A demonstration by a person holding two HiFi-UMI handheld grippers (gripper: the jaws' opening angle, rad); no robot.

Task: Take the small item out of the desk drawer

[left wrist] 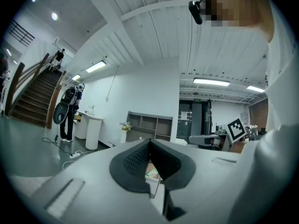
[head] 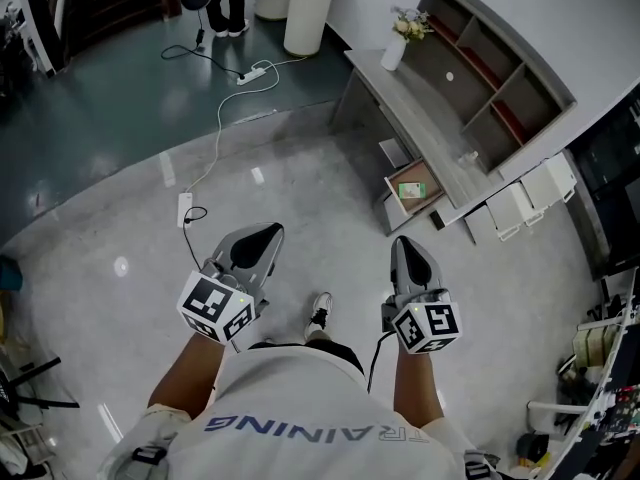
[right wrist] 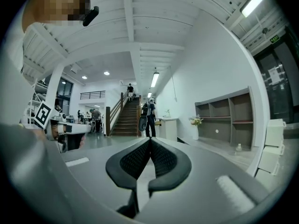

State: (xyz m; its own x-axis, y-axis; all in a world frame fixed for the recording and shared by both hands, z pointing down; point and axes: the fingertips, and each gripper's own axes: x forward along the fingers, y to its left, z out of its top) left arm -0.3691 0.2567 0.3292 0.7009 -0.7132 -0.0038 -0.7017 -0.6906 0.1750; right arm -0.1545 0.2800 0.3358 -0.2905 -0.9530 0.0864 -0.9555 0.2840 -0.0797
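A grey desk (head: 425,128) stands ahead to the right, and its drawer (head: 392,190) is pulled open. A small green and white item (head: 410,190) lies inside it. I hold both grippers at waist height, well short of the desk. The left gripper (head: 268,234) is shut with nothing in it, and the right gripper (head: 403,245) is shut and empty too. In the left gripper view the jaws (left wrist: 149,143) meet at the tip, and the item (left wrist: 152,173) shows through the gap below them. The right gripper (right wrist: 150,140) points past the desk toward a staircase.
A shelf unit (head: 500,78) tops the desk, with a vase of flowers (head: 398,40) at its far end. White boxes (head: 520,203) stand beside the desk. A power strip and cable (head: 255,71) cross the floor ahead left. A white cylinder stand (head: 310,8) is at the back.
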